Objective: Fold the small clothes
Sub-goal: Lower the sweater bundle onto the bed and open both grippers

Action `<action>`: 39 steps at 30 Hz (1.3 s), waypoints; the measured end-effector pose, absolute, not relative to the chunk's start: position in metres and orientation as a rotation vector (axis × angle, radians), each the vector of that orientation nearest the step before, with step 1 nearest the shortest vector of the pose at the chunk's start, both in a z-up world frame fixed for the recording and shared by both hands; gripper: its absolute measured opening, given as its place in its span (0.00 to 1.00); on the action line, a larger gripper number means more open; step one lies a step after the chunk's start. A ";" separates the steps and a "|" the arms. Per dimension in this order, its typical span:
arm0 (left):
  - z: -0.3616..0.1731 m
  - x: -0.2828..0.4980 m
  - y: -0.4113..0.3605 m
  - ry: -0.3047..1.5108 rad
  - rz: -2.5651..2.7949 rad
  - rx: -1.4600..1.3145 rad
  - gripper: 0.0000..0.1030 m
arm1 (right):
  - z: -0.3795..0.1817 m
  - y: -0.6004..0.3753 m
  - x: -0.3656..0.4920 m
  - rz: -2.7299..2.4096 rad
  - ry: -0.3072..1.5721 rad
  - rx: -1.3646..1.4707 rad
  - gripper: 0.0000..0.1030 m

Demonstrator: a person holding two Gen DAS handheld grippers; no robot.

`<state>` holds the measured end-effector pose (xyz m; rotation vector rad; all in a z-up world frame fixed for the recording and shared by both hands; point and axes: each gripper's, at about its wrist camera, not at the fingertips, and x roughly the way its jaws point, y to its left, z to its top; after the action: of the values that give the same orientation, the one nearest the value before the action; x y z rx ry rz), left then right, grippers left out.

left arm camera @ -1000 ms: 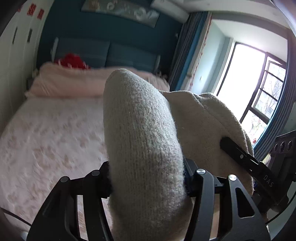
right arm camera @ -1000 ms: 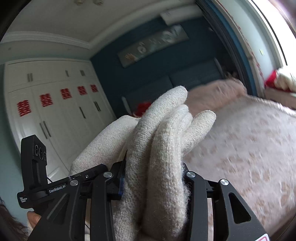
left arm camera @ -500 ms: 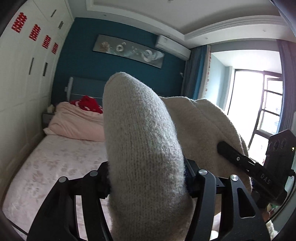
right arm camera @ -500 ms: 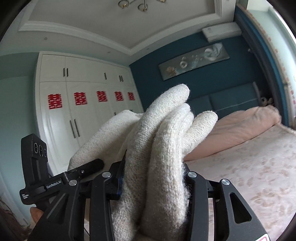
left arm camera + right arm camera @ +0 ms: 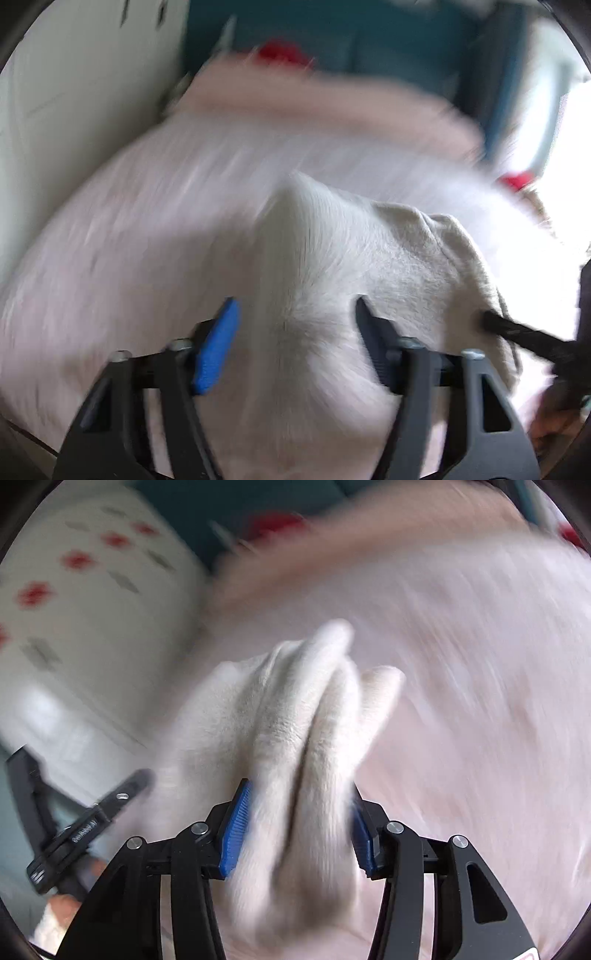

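A cream knit garment stretches between both grippers just above the pink bedspread; both views are motion-blurred. In the left wrist view its fold lies between the jaws of my left gripper, which are closing. The left blue pad is bare and off the knit. In the right wrist view bunched folds of the garment fill my right gripper, whose jaws are opening. Both blue pads show beside the knit. Each view shows the other gripper at its edge, the right one and the left one.
The bed fills the space below and ahead, with a pink rolled duvet and a red item at the headboard. A white wardrobe with red marks stands along the left. A hand holds the right gripper.
Both grippers swung down from pointing at the wall and ceiling toward the bedspread, carrying the garment. The jaws have loosened and blue pads that were buried in the knit now show.
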<state>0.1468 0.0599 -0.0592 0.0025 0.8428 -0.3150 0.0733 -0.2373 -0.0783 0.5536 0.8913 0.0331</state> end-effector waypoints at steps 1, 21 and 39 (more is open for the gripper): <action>-0.070 0.137 0.070 0.844 -0.319 -0.016 0.55 | -0.085 -0.240 0.062 0.018 0.881 0.556 0.46; -0.078 0.106 0.060 0.916 -0.214 0.011 0.63 | -0.069 -0.202 0.059 0.095 0.950 0.413 0.10; -0.072 0.102 0.060 0.956 -0.179 0.031 0.63 | -0.008 -0.183 0.037 0.044 0.810 0.260 0.15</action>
<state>0.1017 0.0599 -0.0719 0.0311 0.9556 -0.1786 0.0367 -0.1829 -0.0077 0.2602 0.8096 0.0442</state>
